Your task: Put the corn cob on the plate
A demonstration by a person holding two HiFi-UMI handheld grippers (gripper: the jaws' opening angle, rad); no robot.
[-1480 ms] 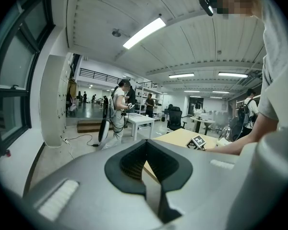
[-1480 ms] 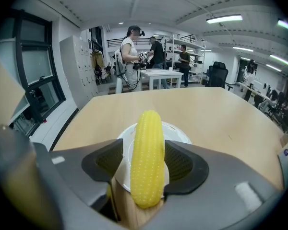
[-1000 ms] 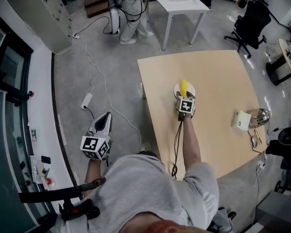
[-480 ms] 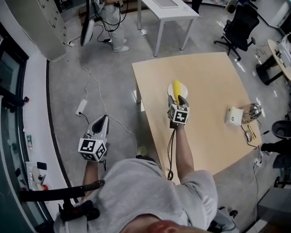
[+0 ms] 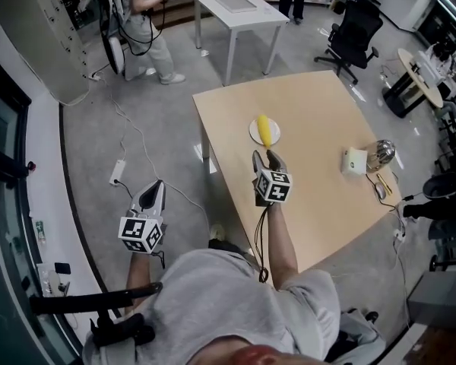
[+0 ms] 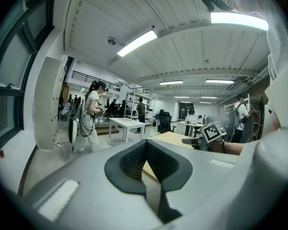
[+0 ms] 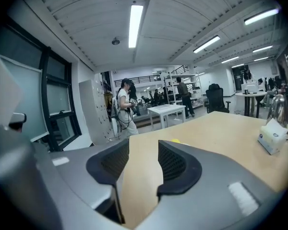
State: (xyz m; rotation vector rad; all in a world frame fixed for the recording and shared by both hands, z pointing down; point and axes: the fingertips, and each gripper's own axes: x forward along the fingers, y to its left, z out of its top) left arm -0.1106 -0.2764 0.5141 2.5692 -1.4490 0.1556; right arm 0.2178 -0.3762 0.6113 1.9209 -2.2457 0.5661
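The yellow corn cob [image 5: 264, 130] lies on the small white plate [image 5: 254, 132] on the light wooden table [image 5: 327, 120]. My right gripper [image 5: 265, 158] hovers just short of the plate on the near side, apart from it. Its jaws are open with nothing between them, and they have just been closing. In the right gripper view only bare tabletop [image 7: 216, 128] shows between the pads of the right gripper [image 7: 144, 162], with a sliver of the corn cob [image 7: 175, 140] beyond them. My left gripper [image 5: 156, 187] is off the table's left side over the floor, shut and empty.
A white box [image 5: 355, 160] and a shiny metal object [image 5: 380, 154] sit near the table's right edge. A white side table [image 5: 239, 2], an office chair [image 5: 348, 33] and a person [image 5: 140, 14] holding grippers stand beyond. A power strip [image 5: 117, 172] and cable lie on the floor at the left.
My right gripper has drawn back from the plate toward me and risen, leaving the corn cob on the plate. The left gripper has shifted only a little.
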